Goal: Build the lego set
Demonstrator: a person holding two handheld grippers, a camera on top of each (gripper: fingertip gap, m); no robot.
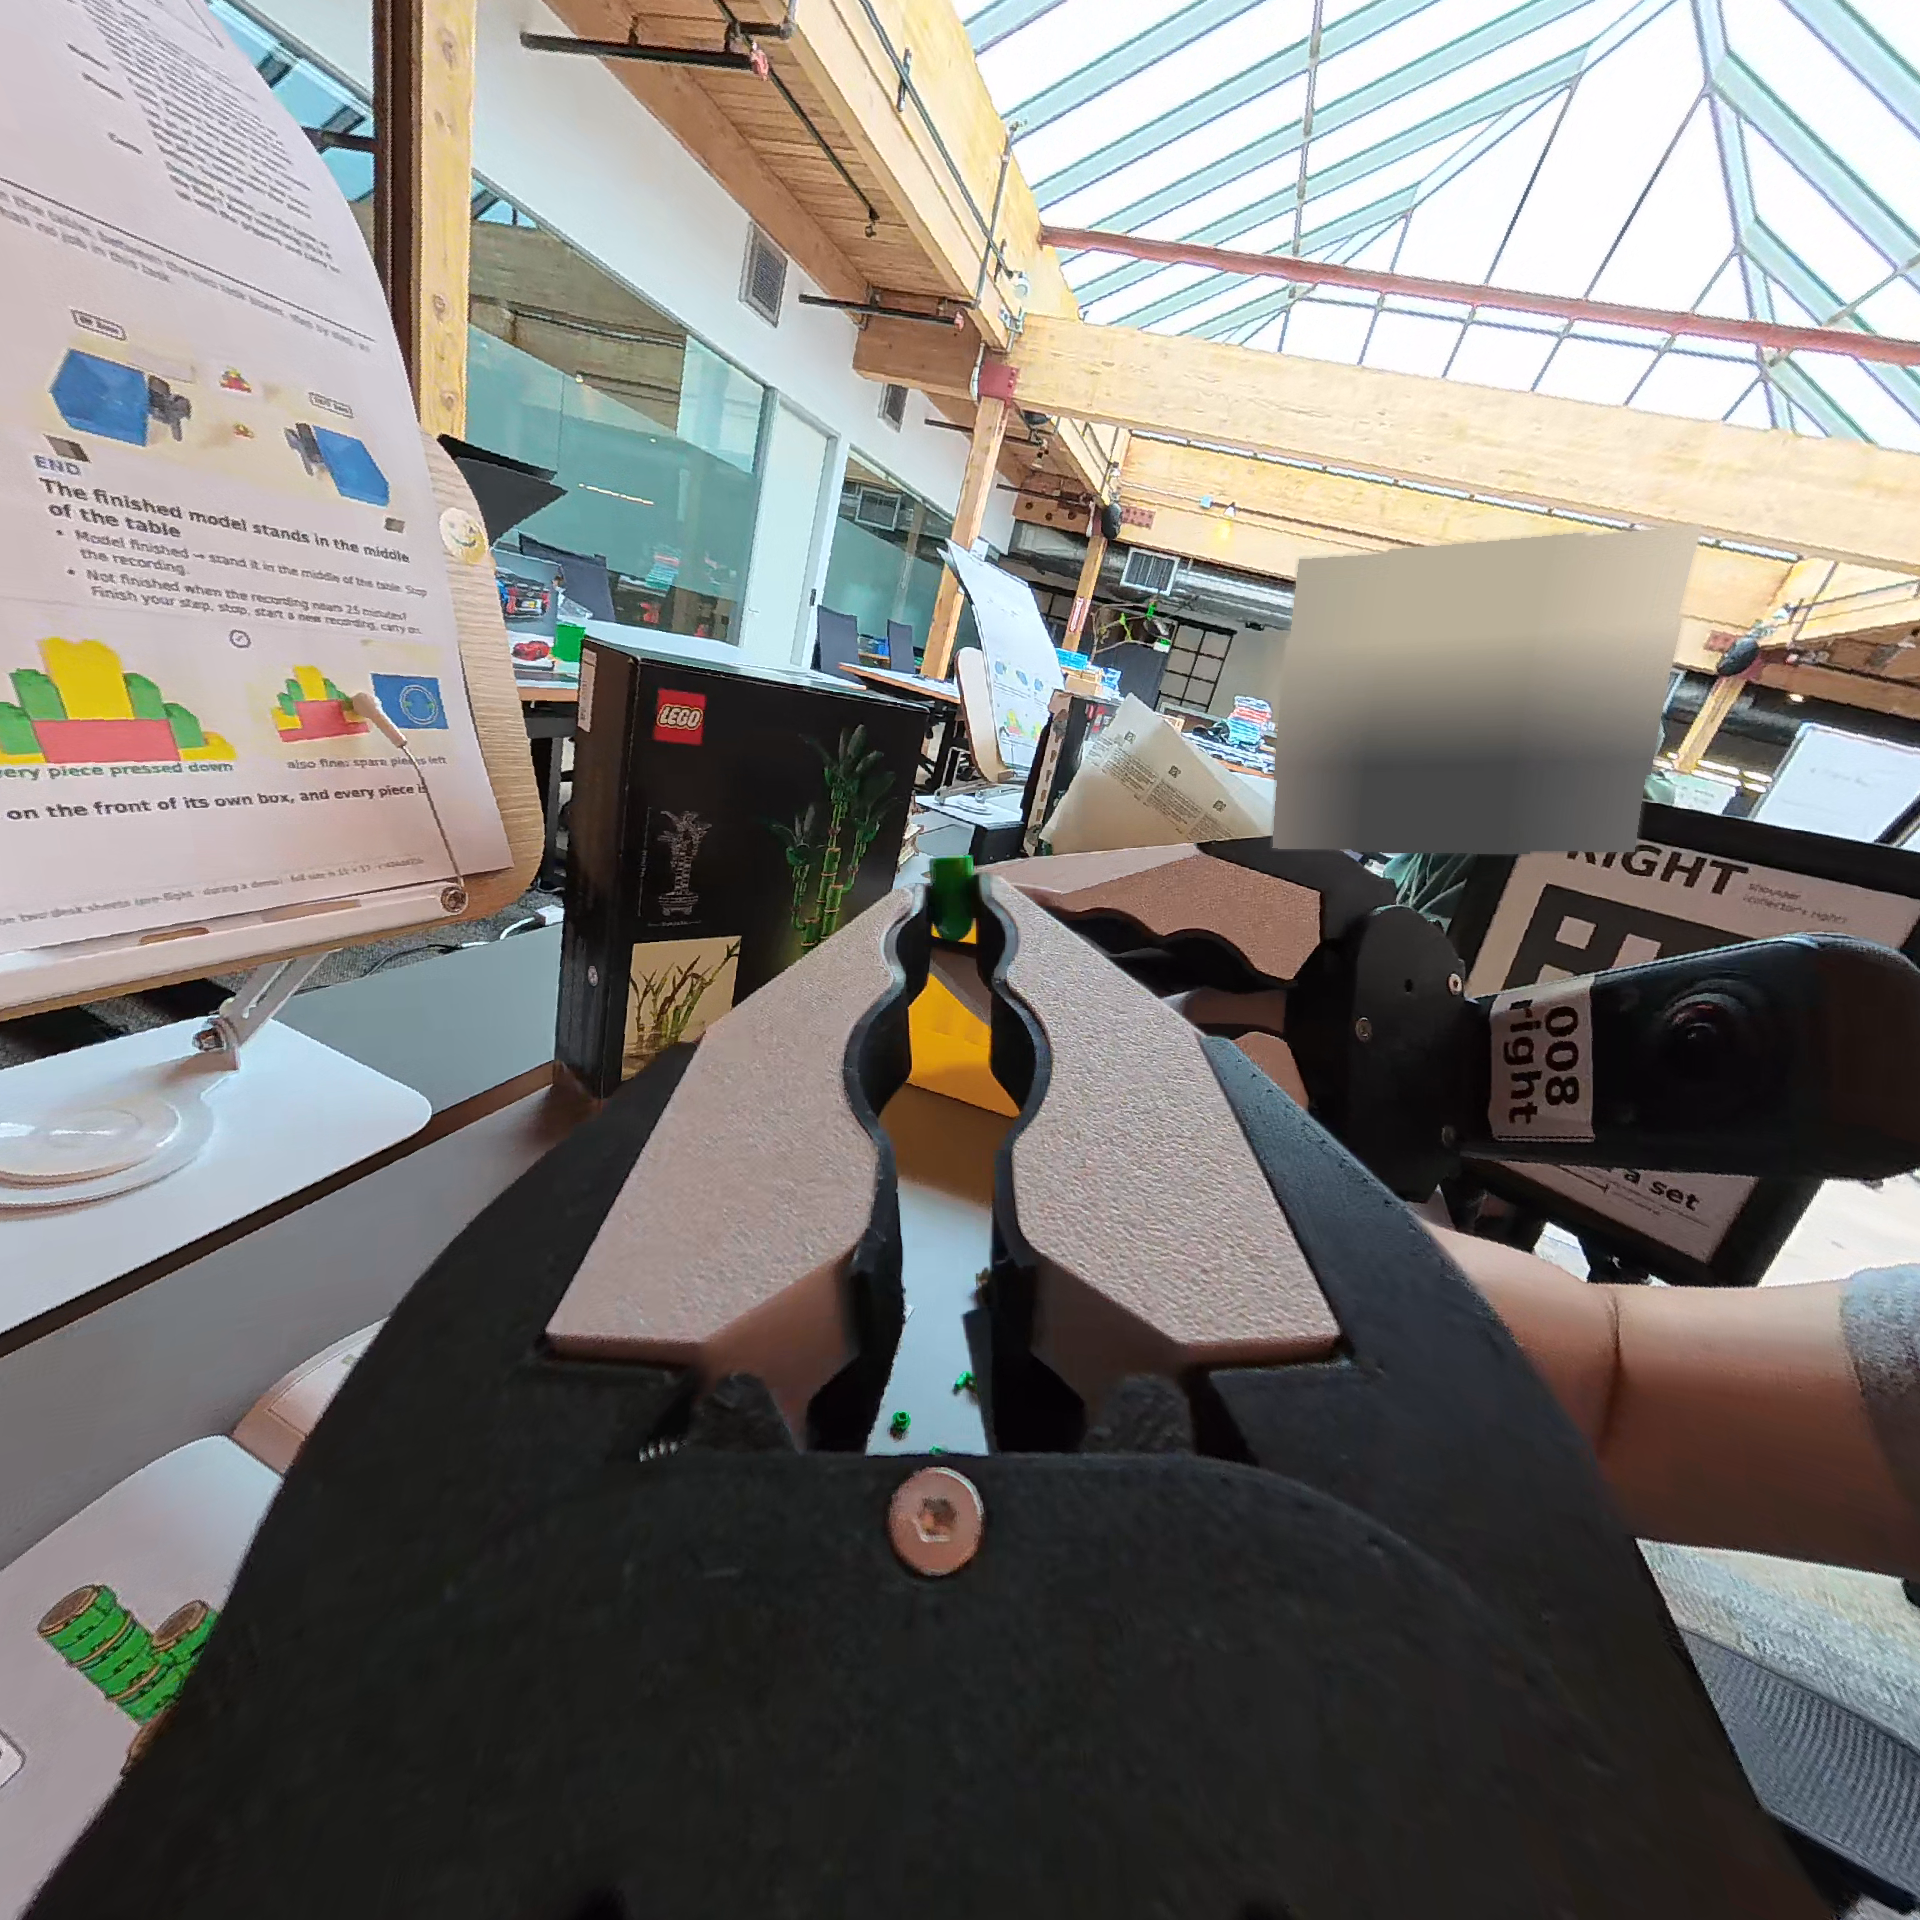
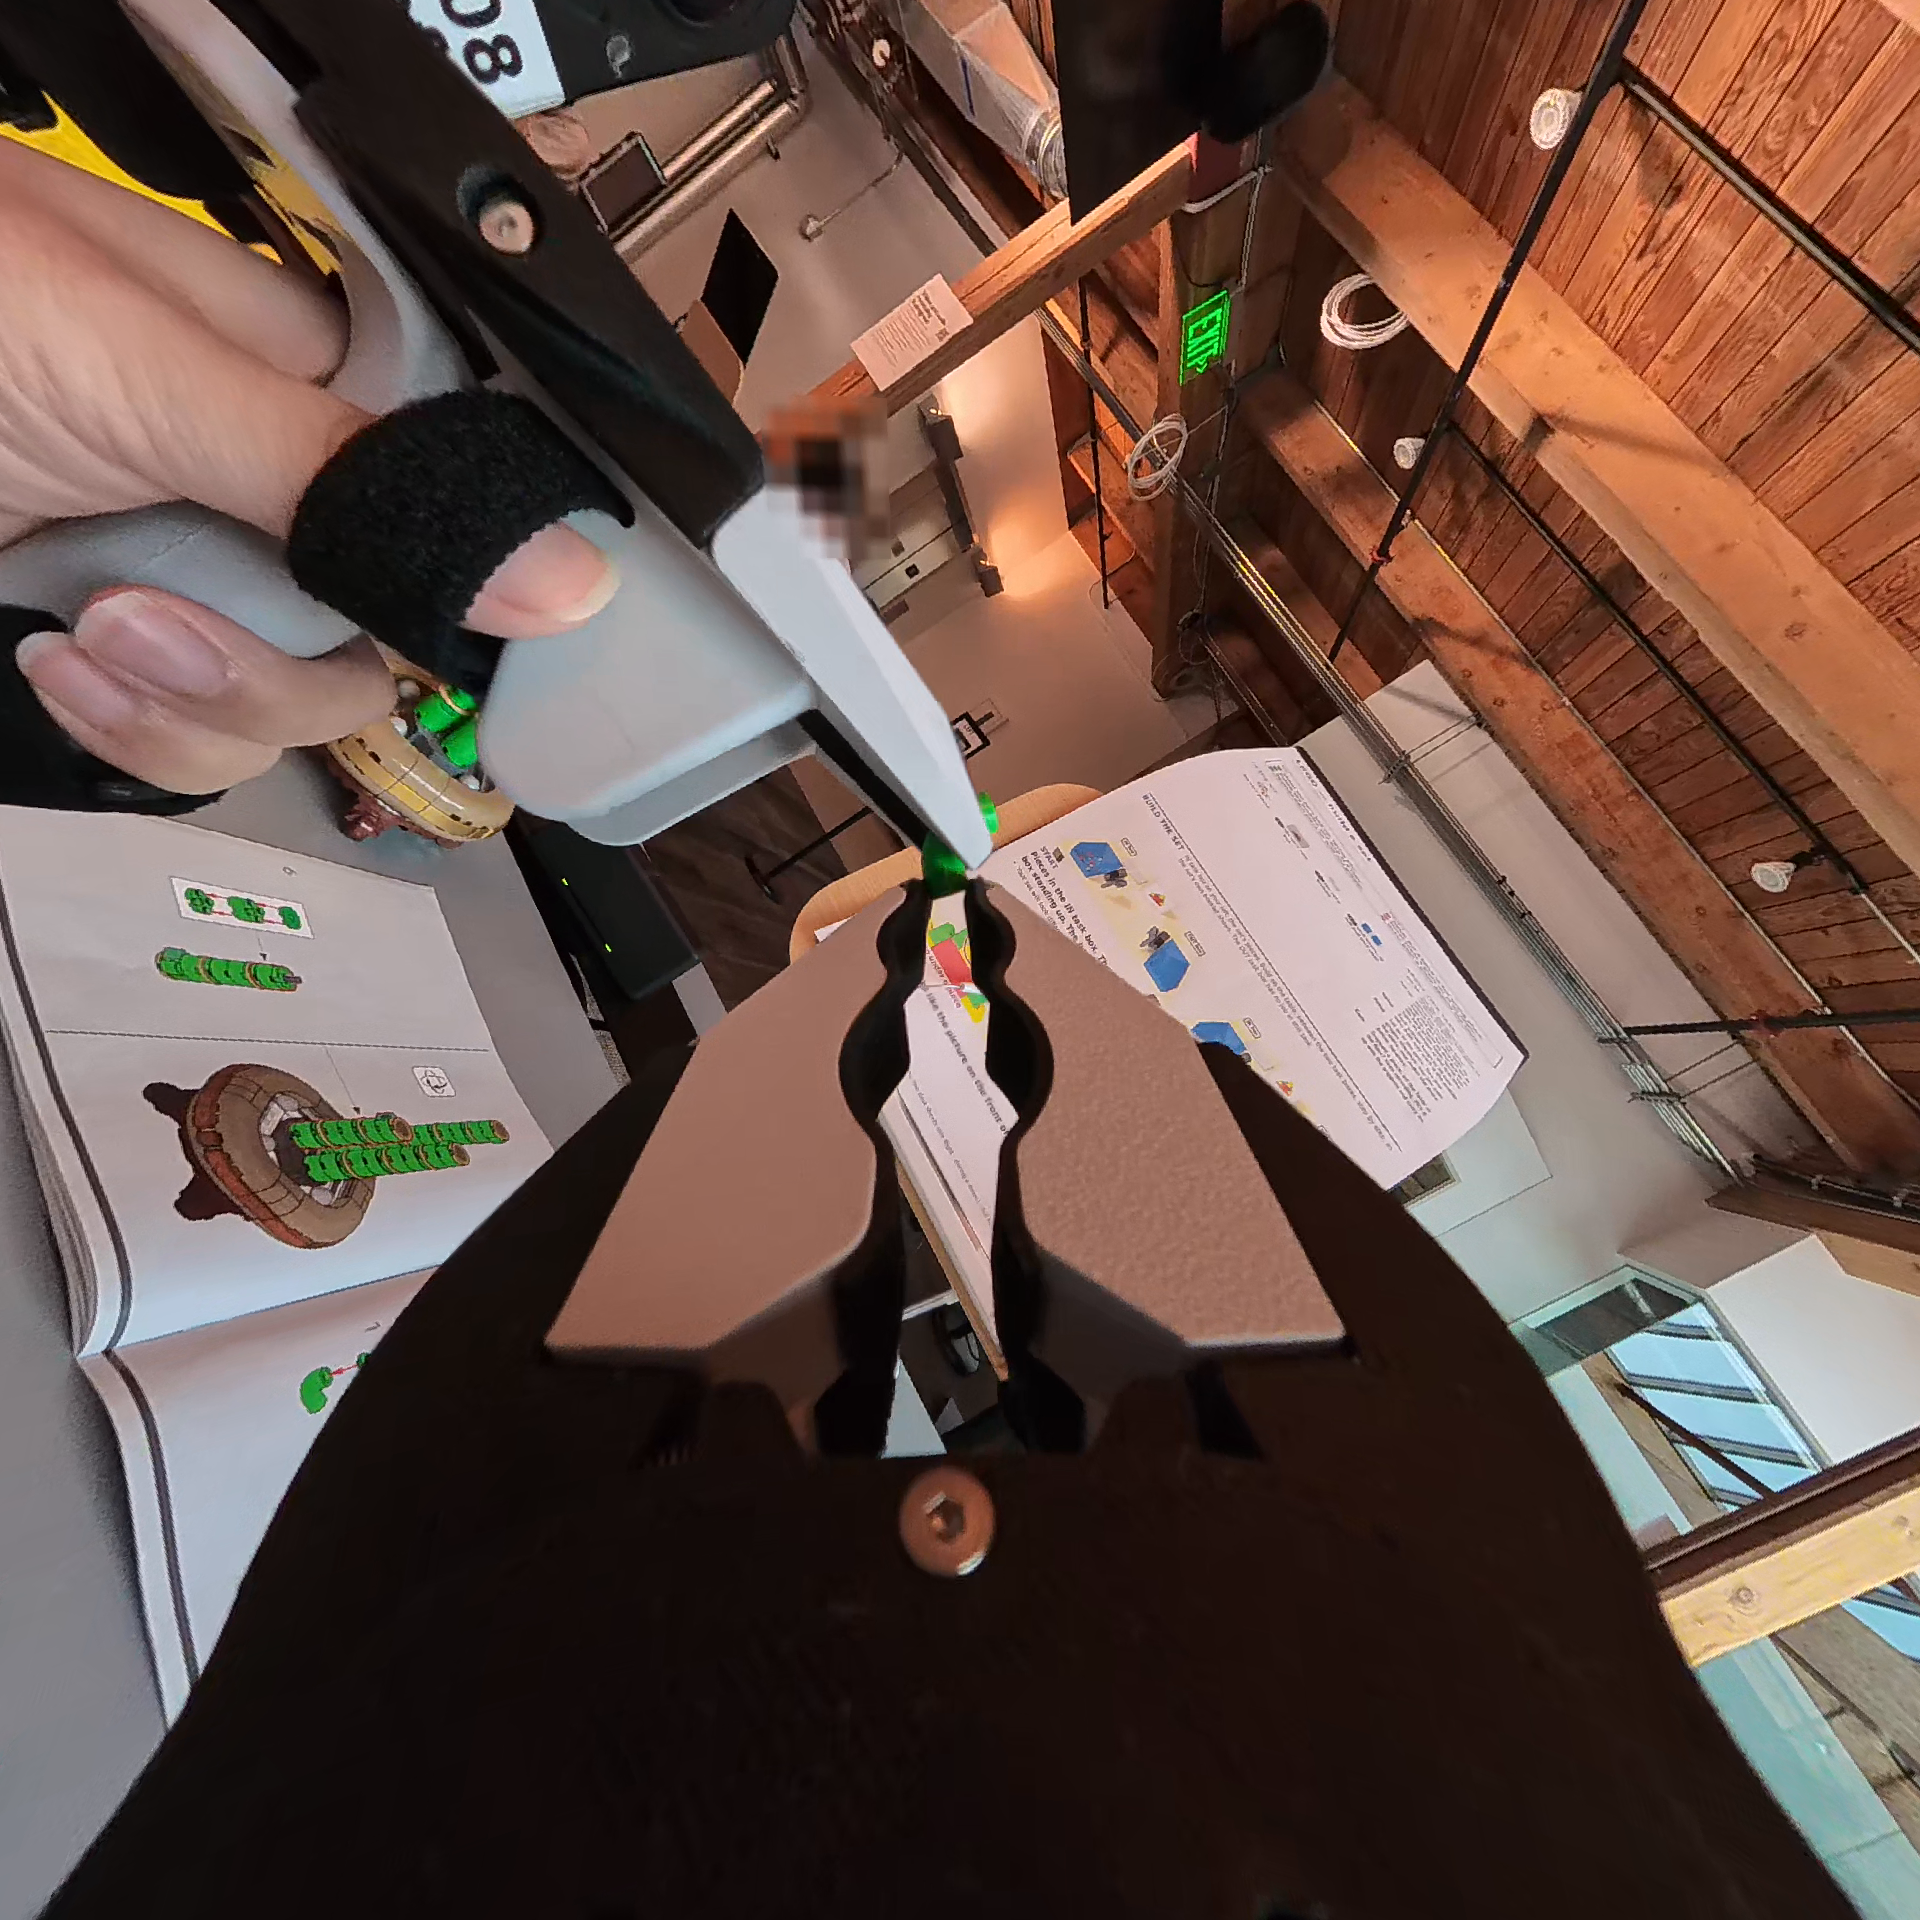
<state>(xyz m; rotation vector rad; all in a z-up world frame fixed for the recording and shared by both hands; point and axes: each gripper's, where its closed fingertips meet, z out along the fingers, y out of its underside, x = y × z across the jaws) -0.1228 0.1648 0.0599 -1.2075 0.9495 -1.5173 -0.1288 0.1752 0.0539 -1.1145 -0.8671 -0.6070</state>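
The left claw [image 1: 948,902] is closed on a small green piece [image 1: 950,881] at its fingertips, held up above the worktop [image 1: 156,1278] in front of the black set box [image 1: 727,862]. Meeting it tip to tip, the right claw [image 2: 943,891] pinches what looks like the same green piece, or one joined to it; the blur leaves that unclear. An open instruction booklet [image 2: 281,1070] lies flat on the worktop beside the round brown base [image 2: 416,779].

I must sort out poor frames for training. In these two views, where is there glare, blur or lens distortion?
Left wrist view: skylight overexposed, beams bent by the wide-angle lens, green piece in the left gripper sharp. Right wrist view: the scene appears rotated, right gripper body very dark, instruction booklet clear, sheet's edges curved.
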